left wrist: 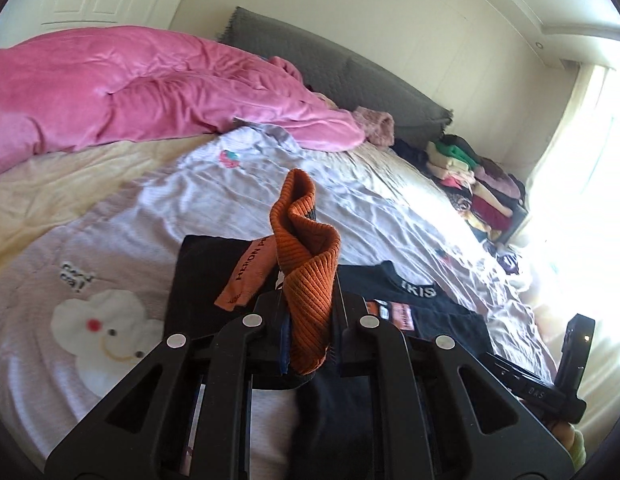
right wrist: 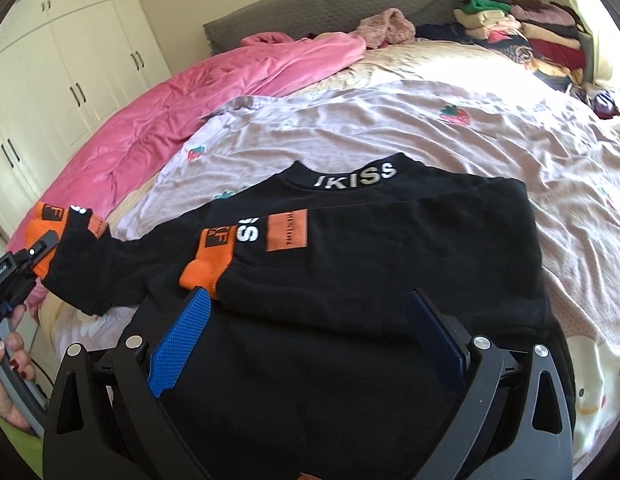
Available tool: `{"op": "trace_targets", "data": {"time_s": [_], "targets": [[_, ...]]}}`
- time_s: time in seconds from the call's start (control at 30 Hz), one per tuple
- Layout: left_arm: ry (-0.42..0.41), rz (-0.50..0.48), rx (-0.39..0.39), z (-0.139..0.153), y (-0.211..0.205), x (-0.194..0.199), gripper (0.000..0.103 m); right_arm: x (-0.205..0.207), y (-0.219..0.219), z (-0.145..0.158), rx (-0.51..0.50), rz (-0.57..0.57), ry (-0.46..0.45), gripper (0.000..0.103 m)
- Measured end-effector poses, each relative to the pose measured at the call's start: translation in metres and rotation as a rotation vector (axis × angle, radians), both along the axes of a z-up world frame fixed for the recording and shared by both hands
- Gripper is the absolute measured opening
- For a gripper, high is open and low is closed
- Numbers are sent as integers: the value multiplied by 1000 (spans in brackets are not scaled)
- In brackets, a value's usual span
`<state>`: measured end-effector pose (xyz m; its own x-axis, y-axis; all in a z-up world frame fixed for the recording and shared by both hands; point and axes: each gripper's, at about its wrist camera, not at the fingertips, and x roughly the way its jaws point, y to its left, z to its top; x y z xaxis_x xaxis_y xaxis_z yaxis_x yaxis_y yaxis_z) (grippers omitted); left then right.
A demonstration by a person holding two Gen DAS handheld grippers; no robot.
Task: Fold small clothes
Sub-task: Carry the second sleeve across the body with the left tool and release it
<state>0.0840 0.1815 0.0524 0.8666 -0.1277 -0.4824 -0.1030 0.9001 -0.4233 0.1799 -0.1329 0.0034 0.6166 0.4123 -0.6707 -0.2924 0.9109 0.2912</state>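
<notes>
A small black sweater [right wrist: 390,264] with white "IKISS" lettering on its collar and orange ribbed cuffs lies on the bed. Its right sleeve is folded across the chest, with the cuff [right wrist: 205,272] near my right gripper's left finger. My right gripper [right wrist: 310,320] is open and empty, low over the sweater's hem. My left gripper [left wrist: 310,300] is shut on the other orange cuff [left wrist: 305,256] and holds that sleeve lifted off to the sweater's left. It also shows in the right wrist view [right wrist: 41,248], with the sleeve stretched out.
A pink quilt [right wrist: 169,112] is bunched at the bed's left and head. A grey headboard cushion [right wrist: 330,4] lies behind it. Stacks of folded clothes [right wrist: 526,32] sit at the far right corner. White wardrobes [right wrist: 61,72] stand to the left. The sheet [right wrist: 390,128] has cartoon prints.
</notes>
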Motion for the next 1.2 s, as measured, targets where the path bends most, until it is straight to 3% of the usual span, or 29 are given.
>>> {"op": "trace_targets", "data": {"time_s": [0.47, 0.83, 1.2], "targets": [[54, -194, 57, 0, -100, 37, 8, -3, -59, -6, 66, -72, 18, 97], [140, -370, 78, -27, -180, 67, 9, -3, -105, -13, 106, -162, 27, 97], [146, -394, 12, -31, -177, 66, 19, -2, -104, -22, 106, -156, 49, 97]]}}
